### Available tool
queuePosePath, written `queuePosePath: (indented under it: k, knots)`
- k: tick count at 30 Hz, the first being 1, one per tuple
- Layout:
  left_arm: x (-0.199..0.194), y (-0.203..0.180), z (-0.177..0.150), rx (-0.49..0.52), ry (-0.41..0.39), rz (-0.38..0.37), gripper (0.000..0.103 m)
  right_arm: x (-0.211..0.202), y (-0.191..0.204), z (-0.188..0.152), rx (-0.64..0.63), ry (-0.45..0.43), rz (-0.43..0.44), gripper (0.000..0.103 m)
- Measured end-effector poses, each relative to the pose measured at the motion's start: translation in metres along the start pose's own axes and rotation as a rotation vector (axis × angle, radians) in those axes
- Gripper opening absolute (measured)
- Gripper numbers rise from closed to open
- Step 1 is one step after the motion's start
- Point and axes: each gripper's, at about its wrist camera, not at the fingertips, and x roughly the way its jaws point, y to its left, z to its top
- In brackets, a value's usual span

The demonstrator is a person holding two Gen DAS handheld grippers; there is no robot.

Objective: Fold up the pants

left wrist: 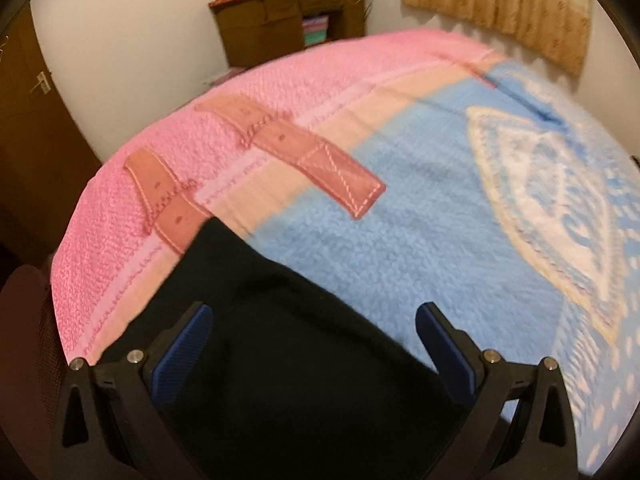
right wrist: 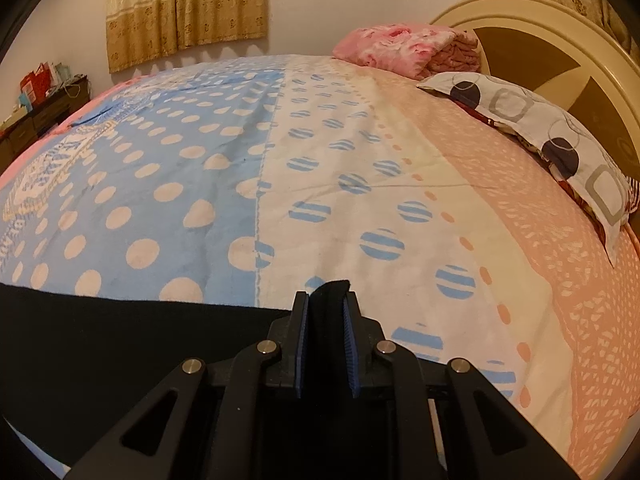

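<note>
Left wrist view: left gripper (left wrist: 316,344) spread wide above black pants (left wrist: 280,340), pink strapped blanket (left wrist: 180,152) ahead. Right wrist view: right gripper (right wrist: 326,312) pinches a pants fold (right wrist: 329,300); dotted bedspread (right wrist: 280,160) ahead, pillow (right wrist: 540,136) far right.

Some letters are showing on the white badge (left wrist: 556,196) of the blue blanket (left wrist: 384,256), but they are too blurry to read.

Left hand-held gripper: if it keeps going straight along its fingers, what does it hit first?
Most likely the black pants, which lie between the open fingers of the left hand-held gripper, spread on the bedspread. How far away the cloth is cannot be judged.
</note>
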Motion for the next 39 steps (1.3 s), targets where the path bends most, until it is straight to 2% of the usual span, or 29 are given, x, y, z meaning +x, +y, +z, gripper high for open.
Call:
queuePosePath:
  k: [5, 8, 11, 12, 13, 14, 16, 18, 23, 26, 31, 34, 39]
  knots:
    - [0.033, -0.008, -0.003, -0.065, 0.125, 0.059, 0.102, 0.001, 0.000, -0.003, -0.016, -0.009, 0.007, 0.017]
    - [0.033, -0.008, -0.005, -0.107, 0.101, 0.057, 0.101, 0.003, -0.001, -0.004, -0.017, -0.013, 0.010, 0.017]
    - [0.035, -0.007, -0.006, -0.104, 0.066, 0.006, 0.092, 0.003, -0.001, -0.004, -0.016, -0.012, 0.009, 0.017]
    - [0.034, -0.004, -0.006, -0.105, 0.055, -0.005, 0.084, 0.003, -0.001, -0.004, -0.014, -0.012, 0.008, 0.017]
    - [0.032, -0.002, -0.007, -0.103, 0.044, -0.010, 0.070, 0.003, -0.001, -0.004, -0.014, -0.012, 0.007, 0.017]
    - [0.030, 0.001, -0.007, -0.100, 0.033, -0.013, 0.062, 0.003, 0.000, -0.003, -0.014, -0.010, 0.006, 0.017]
    - [0.025, 0.011, -0.008, -0.108, 0.024, -0.020, 0.026, 0.003, 0.000, -0.003, -0.018, -0.004, 0.004, 0.017]
    - [0.025, 0.027, -0.005, -0.141, 0.027, -0.077, 0.012, 0.001, -0.001, 0.000, -0.011, 0.006, 0.009, 0.017]
    - [0.016, 0.061, -0.003, -0.186, 0.020, -0.278, 0.006, -0.016, -0.001, 0.006, 0.015, -0.012, 0.033, 0.015]
    - [-0.008, 0.075, -0.006, -0.210, -0.019, -0.349, 0.006, -0.039, 0.000, 0.011, 0.028, -0.054, 0.050, 0.015]
    - [-0.041, 0.097, -0.009, -0.200, -0.047, -0.403, 0.006, -0.084, -0.005, 0.017, 0.041, -0.130, 0.075, 0.015]
    - [-0.063, 0.114, -0.014, -0.188, -0.083, -0.435, 0.006, -0.112, -0.013, 0.016, 0.072, -0.172, 0.126, 0.015]
    - [-0.101, 0.163, -0.038, -0.206, -0.138, -0.483, 0.006, -0.159, -0.028, 0.002, 0.100, -0.246, 0.212, 0.015]
